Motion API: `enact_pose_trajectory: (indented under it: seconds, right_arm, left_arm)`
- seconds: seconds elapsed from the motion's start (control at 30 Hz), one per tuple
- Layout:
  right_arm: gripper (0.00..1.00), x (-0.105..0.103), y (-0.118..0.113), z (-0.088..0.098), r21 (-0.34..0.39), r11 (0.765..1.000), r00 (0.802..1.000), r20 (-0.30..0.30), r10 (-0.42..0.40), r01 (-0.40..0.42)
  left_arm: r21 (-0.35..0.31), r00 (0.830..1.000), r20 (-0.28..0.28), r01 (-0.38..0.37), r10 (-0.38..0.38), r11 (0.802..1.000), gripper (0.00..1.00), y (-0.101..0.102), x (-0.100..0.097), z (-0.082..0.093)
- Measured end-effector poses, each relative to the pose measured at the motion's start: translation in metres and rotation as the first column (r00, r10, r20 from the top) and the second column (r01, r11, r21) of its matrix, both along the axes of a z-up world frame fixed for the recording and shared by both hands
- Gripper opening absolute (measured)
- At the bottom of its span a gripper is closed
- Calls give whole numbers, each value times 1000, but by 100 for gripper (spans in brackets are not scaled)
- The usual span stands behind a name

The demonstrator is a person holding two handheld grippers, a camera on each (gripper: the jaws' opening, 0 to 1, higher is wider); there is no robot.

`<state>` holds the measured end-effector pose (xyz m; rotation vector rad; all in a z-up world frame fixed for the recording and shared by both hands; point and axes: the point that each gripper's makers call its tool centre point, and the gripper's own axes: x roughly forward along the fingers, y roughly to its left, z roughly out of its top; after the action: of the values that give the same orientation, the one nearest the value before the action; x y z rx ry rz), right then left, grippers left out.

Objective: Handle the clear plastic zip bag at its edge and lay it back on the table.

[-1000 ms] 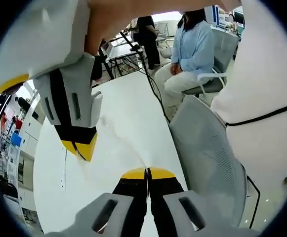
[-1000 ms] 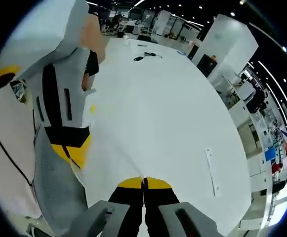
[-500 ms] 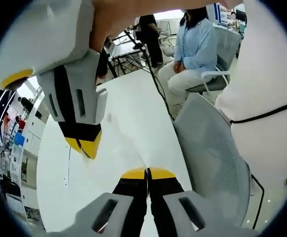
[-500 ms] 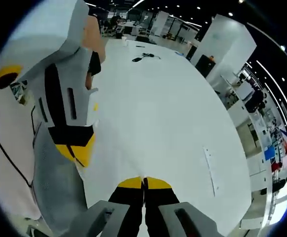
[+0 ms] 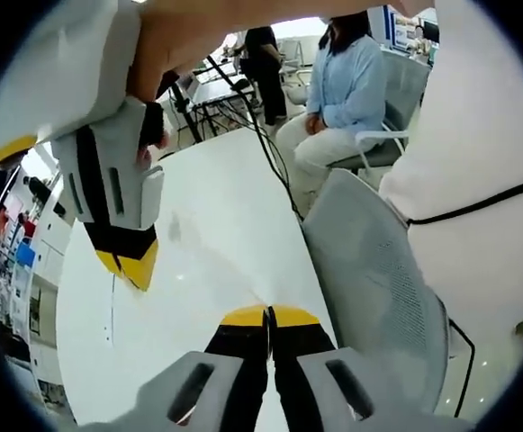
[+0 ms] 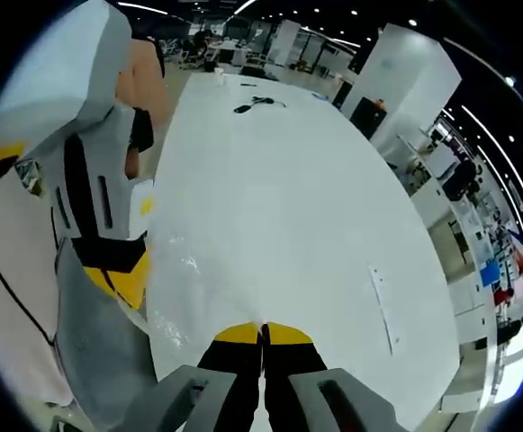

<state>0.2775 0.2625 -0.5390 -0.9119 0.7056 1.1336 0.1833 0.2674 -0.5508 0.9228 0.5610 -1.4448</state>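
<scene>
Both tongs pulled apart over white table (image 6: 279, 189)

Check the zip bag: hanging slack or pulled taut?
Held between the two grippers: the left gripper and right gripper each have their jaws shut on the bag. Wrinkles show, so somewhat slack; the exact tension cannot be told.

The clear plastic zip bag (image 6: 184, 297) is nearly invisible against the white table (image 6: 279, 180).
</scene>
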Motion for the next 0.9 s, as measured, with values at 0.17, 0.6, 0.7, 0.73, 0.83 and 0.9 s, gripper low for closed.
enact_pose_trajectory:
  seconds: [0.17,0.6,0.7,0.73,0.83,0.9]
  right_arm:
    - [0,-3,2,-2,2,1000,1000,1,26,-26]
    - [0,5,7,-2,-5,998,997,32,67,-67]
    - [0,9,6,-2,-10,998,997,44,68,-68]
    - [0,10,6,-1,-10,998,997,46,70,-69]
    - [0,17,3,-1,-15,998,996,61,70,-69]
    - [0,20,2,-1,-16,998,996,64,67,-66]
  left_arm:
    - [-34,998,20,-65,66,997,0,4,14,1]
    - [-164,971,92,-203,220,965,13,14,49,27]
    - [-177,967,93,-217,236,960,13,19,51,31]
    - [-184,965,94,-224,244,957,13,22,53,33]
    - [-206,958,91,-248,271,947,13,27,55,38]
    - [-222,953,85,-267,291,938,13,32,56,40]
